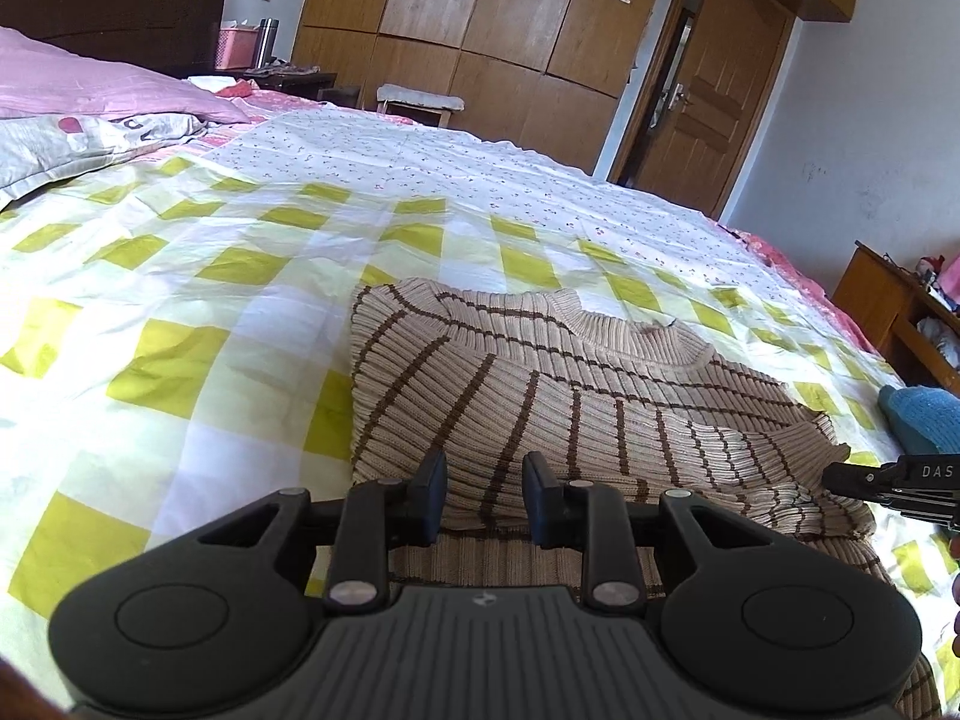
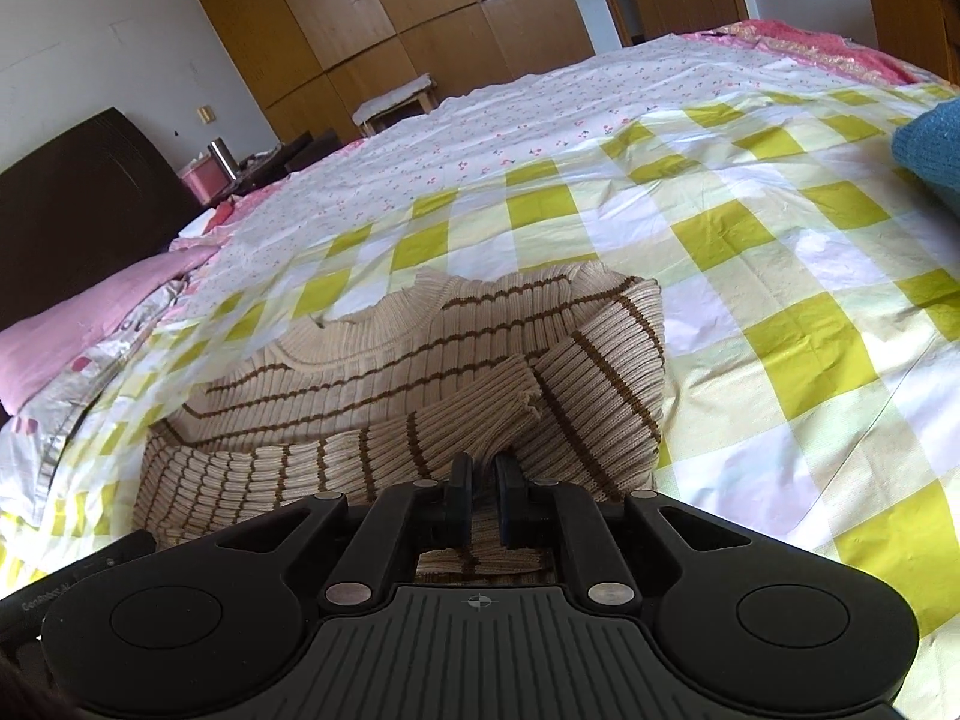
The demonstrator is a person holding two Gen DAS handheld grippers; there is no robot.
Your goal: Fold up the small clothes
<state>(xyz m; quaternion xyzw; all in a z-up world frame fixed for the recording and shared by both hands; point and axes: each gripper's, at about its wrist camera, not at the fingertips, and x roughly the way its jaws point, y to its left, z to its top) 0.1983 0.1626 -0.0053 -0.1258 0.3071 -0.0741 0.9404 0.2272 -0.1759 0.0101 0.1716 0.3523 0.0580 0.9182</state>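
We see the sweater, a ribbed beige knit with thin brown stripes, lying partly folded on the bed, whose smooth cotton sheet is checked in lime and white. One sleeve lies across the sweater's body, its cuff near the far shoulder. Our left gripper stands parted over the sweater's near hem, pads clear of the knit. Our right gripper is nearly clenched at the near hem; whether it pinches cloth we cannot tell. Beyond the sweater's collar, the sheet runs flat and open.
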